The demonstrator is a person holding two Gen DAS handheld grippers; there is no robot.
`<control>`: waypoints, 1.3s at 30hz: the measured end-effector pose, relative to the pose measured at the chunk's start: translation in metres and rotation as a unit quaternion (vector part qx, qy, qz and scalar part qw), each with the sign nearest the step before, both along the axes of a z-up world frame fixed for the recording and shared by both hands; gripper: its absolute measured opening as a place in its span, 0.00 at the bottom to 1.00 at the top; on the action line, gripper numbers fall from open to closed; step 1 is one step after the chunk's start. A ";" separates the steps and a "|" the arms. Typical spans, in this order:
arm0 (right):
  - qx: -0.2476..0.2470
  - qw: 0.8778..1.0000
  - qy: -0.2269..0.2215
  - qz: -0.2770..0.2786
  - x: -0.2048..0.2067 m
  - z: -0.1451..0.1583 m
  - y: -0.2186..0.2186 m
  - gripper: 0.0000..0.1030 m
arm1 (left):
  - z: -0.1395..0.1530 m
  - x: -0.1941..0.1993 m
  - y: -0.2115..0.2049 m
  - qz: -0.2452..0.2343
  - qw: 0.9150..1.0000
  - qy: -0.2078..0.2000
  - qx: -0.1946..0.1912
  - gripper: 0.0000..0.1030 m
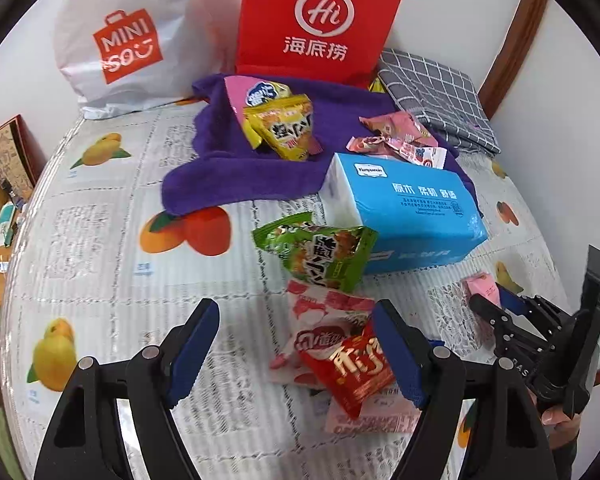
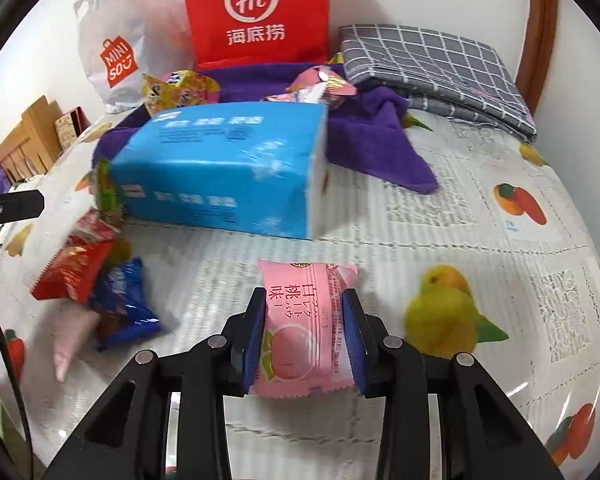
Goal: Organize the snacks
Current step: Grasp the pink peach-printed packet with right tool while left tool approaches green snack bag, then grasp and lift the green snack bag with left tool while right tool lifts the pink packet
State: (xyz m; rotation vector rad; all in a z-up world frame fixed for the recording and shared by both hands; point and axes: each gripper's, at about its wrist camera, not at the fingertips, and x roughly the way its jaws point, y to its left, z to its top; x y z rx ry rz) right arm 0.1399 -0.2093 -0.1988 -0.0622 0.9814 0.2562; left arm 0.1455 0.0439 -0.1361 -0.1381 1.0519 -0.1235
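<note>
Blue tissue pack (image 2: 224, 168) sits beyond the clamped pink snack (image 2: 300, 320).

your right tongs (image 2: 305, 332) are closed, both blue pads pressed flat on what they grip, fingers level and pointing forward. your left tongs (image 1: 296, 344) stand wide apart, gripping nothing, angled downward. from the left wrist camera, your right tongs (image 1: 500, 312) sit low at the right.
</note>
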 end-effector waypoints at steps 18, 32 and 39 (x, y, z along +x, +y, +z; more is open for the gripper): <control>0.025 1.000 -0.007 0.002 0.010 -0.009 -0.002 0.40 | -0.034 0.047 -0.030 -0.036 0.998 0.017 0.039 0.75; 0.035 0.999 -0.006 0.003 0.010 -0.009 -0.005 0.41 | -0.034 0.038 0.018 -0.013 0.999 0.015 -0.037 0.44; 0.036 0.999 -0.005 0.002 0.010 -0.009 -0.005 0.40 | -0.038 0.026 0.042 0.014 0.998 0.028 -0.060 0.45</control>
